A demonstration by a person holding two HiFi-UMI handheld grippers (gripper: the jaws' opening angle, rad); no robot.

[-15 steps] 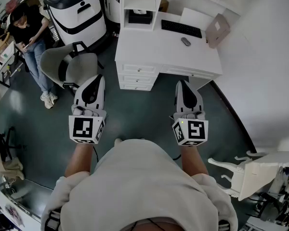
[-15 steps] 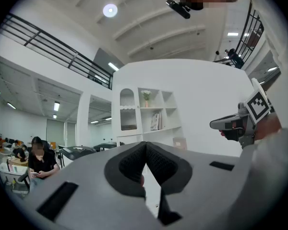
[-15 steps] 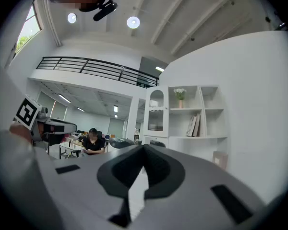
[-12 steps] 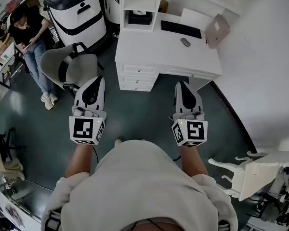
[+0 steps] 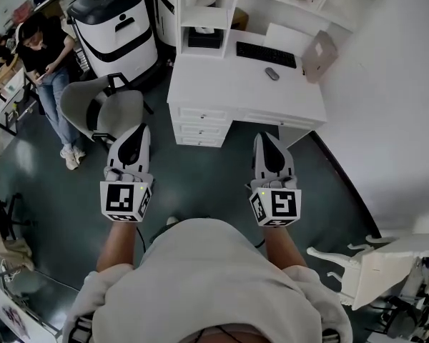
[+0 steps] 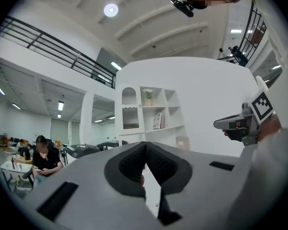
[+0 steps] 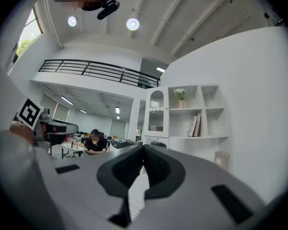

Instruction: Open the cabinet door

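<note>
White desk point(image 5: 222, 77), grey chair point(image 5: 104, 107), teal floor point(image 5: 200, 174)

Quick headcount: two grippers, the left gripper point(image 5: 139, 131) and the right gripper point(image 5: 264, 138). One white worktop point(image 5: 222, 77) with three stacked drawers point(image 5: 198, 126), and on top of it one black keyboard point(image 5: 265, 54), one mouse point(image 5: 272, 73) and one tan box point(image 5: 319, 48). Two chairs: one grey office chair point(image 5: 104, 109) and one white carved chair point(image 5: 365, 263). One person point(image 5: 46, 70) standing. Two big white-and-black machines, one machine point(image 5: 114, 20) in full view and a second point(image 5: 169, 6) only partly showing.
</note>
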